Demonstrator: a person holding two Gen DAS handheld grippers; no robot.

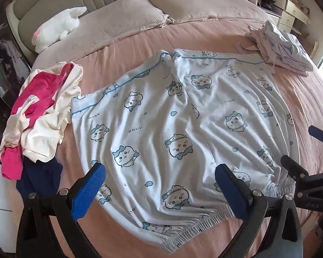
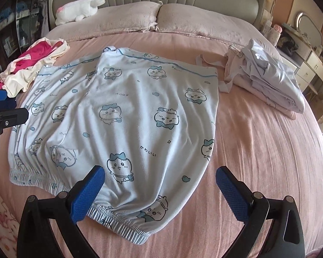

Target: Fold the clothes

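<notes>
Light blue pyjama shorts (image 1: 174, 120) with cartoon prints lie spread flat on the pink bed sheet (image 1: 127, 51), elastic waistband toward me, legs toward the pillows. They also show in the right wrist view (image 2: 127, 116). My left gripper (image 1: 159, 191) is open and empty, hovering over the waistband's left half. My right gripper (image 2: 159, 193) is open and empty over the waistband's right end. The right gripper's fingers also show at the right edge of the left wrist view (image 1: 295, 169). The left gripper's fingers also show at the left edge of the right wrist view (image 2: 8, 114).
A heap of pink, cream and navy clothes (image 1: 41, 111) lies left of the shorts. A stack of folded pale garments (image 2: 267, 79) sits at the right. Two pillows (image 1: 127, 21) and a white plush toy (image 1: 58, 28) are by the headboard. A dresser (image 2: 312, 64) stands far right.
</notes>
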